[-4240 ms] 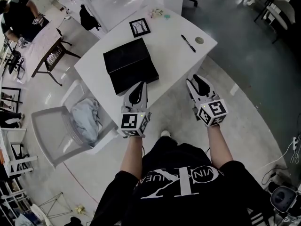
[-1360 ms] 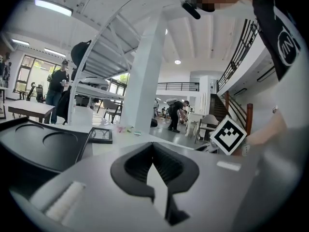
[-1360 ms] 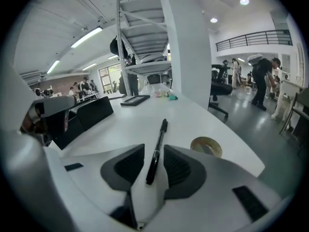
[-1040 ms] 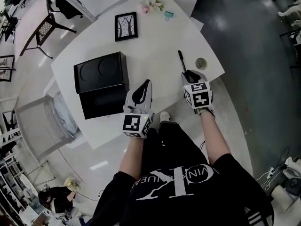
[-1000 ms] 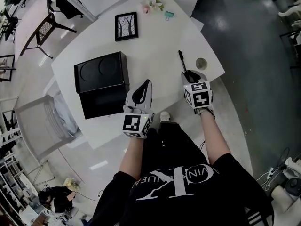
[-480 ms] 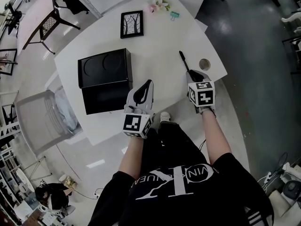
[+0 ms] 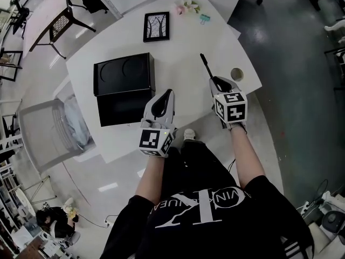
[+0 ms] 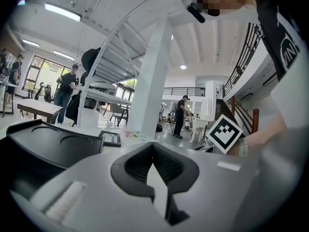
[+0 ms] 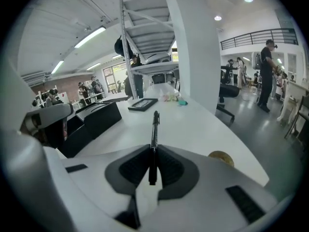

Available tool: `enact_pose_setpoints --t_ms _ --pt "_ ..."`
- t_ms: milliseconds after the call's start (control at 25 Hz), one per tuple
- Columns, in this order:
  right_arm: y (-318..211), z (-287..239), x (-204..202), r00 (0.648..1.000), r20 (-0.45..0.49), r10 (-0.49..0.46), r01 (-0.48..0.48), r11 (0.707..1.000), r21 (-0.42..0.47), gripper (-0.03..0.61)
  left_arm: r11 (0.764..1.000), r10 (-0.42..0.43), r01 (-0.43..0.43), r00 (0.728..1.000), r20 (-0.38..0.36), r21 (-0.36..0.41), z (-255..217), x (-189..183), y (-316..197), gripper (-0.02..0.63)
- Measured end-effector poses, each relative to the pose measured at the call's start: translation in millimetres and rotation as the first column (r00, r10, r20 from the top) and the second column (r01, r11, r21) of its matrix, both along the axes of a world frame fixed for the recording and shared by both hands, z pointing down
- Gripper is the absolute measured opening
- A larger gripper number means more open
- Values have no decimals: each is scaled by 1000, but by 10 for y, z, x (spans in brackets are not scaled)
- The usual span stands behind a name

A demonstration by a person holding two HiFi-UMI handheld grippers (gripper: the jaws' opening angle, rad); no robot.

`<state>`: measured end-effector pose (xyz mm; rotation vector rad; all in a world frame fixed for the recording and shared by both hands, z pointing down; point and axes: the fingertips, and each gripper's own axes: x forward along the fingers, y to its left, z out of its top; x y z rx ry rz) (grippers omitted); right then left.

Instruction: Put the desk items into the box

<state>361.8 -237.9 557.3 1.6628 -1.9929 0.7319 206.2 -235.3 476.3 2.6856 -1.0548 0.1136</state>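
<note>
Gripping the rear end of a black pen [image 7: 205, 65] with the right gripper [image 7: 217, 82], having just closed the jaws in to a narrow pinch on its barrel. Pointing the rest of the pen forward, out past the jaws and over the right part of the white surface [image 7: 183, 47]. Just beside the right gripper, near the surface's right edge: a small round tan object [image 7: 236, 74].

Holding the left gripper [image 7: 165, 98] at the near side of the surface, just beside the open black box [image 7: 125, 107], with jaws only slightly apart and nothing between them. Behind the box body and joined to it: the box lid [image 7: 123, 73], laid open, with two round recesses on its inner face.

Farther back: a black picture frame [image 7: 157, 26] lying flat, and at the far edge a teal binder clip [image 7: 204, 19] next to some small pale pink items [image 7: 186, 6]. Left of the surface, on the floor: a translucent chair [image 7: 40, 139] with light cloth [image 7: 75, 128] on its seat.
</note>
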Motion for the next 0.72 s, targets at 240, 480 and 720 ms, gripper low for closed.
enact_pose_setpoints --t_ms 240,480,720 --pt "-41 -189 -219 998 17 -61 60 997 48 54 999 -30 30 999 -29 16 -112 -104 1 9" --pt "-98 -374 -468 992 28 -124 120 988 97 54 997 -69 71 996 -47 36 -229 -254 -8 9" --pt "-165 -478 -706 984 30 -176 171 977 128 54 991 -118 121 992 -48 53 -280 -482 -17 9"
